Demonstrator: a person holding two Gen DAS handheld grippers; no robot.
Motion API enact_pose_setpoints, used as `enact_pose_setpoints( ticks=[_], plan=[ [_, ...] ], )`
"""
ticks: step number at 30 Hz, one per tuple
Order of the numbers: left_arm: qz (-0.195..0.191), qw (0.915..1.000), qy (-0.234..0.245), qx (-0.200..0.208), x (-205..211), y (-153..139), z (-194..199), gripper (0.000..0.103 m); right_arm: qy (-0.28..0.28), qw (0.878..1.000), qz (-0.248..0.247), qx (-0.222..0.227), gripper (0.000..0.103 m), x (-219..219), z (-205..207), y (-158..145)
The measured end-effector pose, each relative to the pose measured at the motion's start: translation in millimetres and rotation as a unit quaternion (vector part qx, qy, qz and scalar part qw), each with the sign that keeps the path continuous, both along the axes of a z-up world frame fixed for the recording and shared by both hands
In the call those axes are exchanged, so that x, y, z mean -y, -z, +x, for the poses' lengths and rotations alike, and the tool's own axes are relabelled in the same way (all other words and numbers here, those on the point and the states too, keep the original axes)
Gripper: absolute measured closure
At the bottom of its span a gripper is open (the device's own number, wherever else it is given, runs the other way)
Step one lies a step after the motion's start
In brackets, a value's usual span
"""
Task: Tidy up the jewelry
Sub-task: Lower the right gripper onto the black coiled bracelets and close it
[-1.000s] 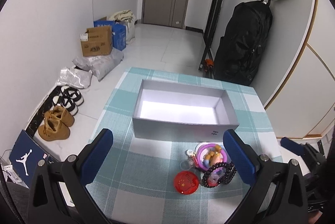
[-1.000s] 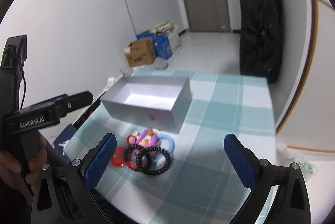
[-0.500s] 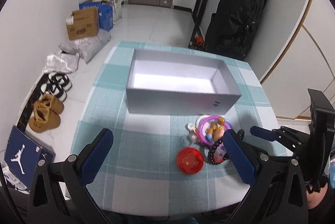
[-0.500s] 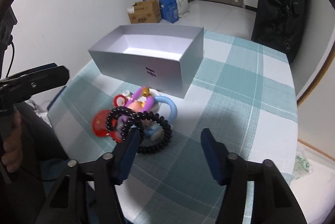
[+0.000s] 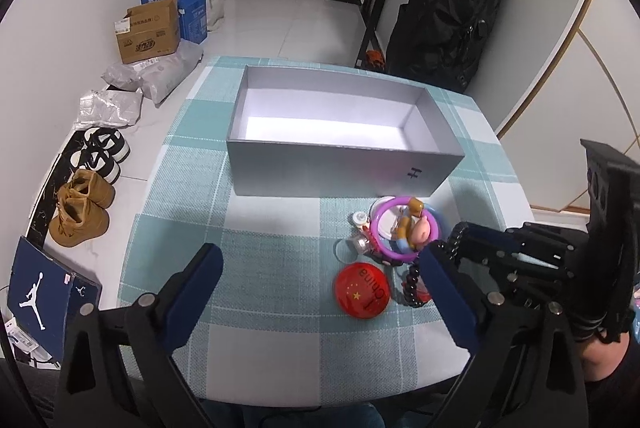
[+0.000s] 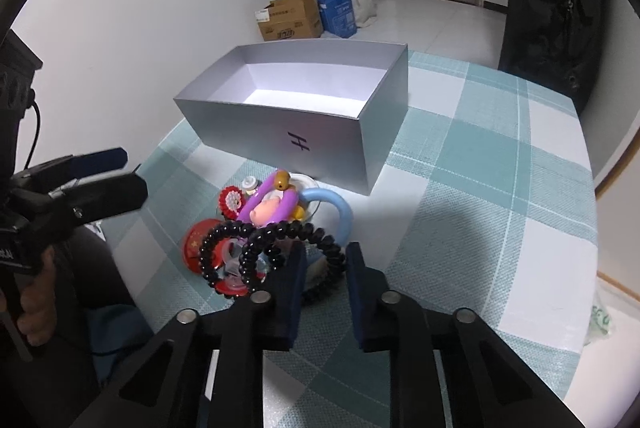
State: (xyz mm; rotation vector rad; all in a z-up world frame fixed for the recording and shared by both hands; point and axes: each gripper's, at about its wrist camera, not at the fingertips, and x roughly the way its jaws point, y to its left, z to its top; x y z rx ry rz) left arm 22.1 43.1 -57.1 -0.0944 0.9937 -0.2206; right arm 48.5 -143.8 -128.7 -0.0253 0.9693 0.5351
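Observation:
A pile of jewelry lies on the checked tablecloth in front of an open grey box (image 5: 344, 169) (image 6: 288, 139): a purple ring with a pig charm (image 5: 404, 224) (image 6: 276, 199), a red round badge (image 5: 362, 290), black bead bracelets (image 6: 224, 240) and a black spiral band (image 6: 320, 248). My right gripper (image 6: 324, 268) is half closed, its blue pads on either side of the spiral band, with a gap still showing. It also shows in the left wrist view (image 5: 464, 244). My left gripper (image 5: 320, 280) is wide open and empty above the table's near side.
The table edge is close on the right (image 6: 592, 268). On the floor to the left are shoes (image 5: 80, 211), cardboard boxes (image 5: 148, 35) and bags. A black backpack (image 5: 448, 11) hangs at the back right.
My right gripper has come down to the jewelry pile and its jaws have narrowed around the black spiral band. My left gripper has risen and tilted down, staying open.

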Motion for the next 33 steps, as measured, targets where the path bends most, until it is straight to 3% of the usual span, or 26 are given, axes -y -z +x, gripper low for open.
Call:
enact_pose_setpoints(
  ticks=[3, 12, 22, 25, 30, 33],
  plan=[
    [-0.002, 1.0000, 0.007, -0.007, 0.1, 2.4, -1.6, 0.015, 0.005, 1.000, 0.015, -0.004, 0.093, 4.7, -0.3, -2.0],
    [-0.006, 0.9993, 0.037, -0.002, 12.6, 2.4, -9.4, 0.023, 0.019, 0.999, 0.046, 0.010, 0.093, 17.4, -5.3, -15.8],
    [0.037, 0.9969, 0.069, -0.002, 33.2, 17.6, -5.3, 0.025, 0.036, 0.997, 0.072, 0.021, 0.093, 30.1, -7.8, -25.5],
    [0.031, 0.9964, 0.075, -0.023, 32.7, 23.9, -2.9, 0.046, 0.037, 0.996, 0.076, 0.023, 0.093, 32.2, -9.6, -27.2],
    [-0.006, 0.9966, 0.074, -0.037, 28.6, 23.1, -1.2, 0.052, 0.045, 0.995, 0.083, 0.021, 0.093, 38.6, -9.6, -28.3],
    [-0.019, 0.9959, 0.078, -0.041, 29.9, 22.2, -0.3, 0.069, 0.046, 0.995, 0.086, 0.023, 0.093, 40.1, -10.4, -29.9]
  ],
)
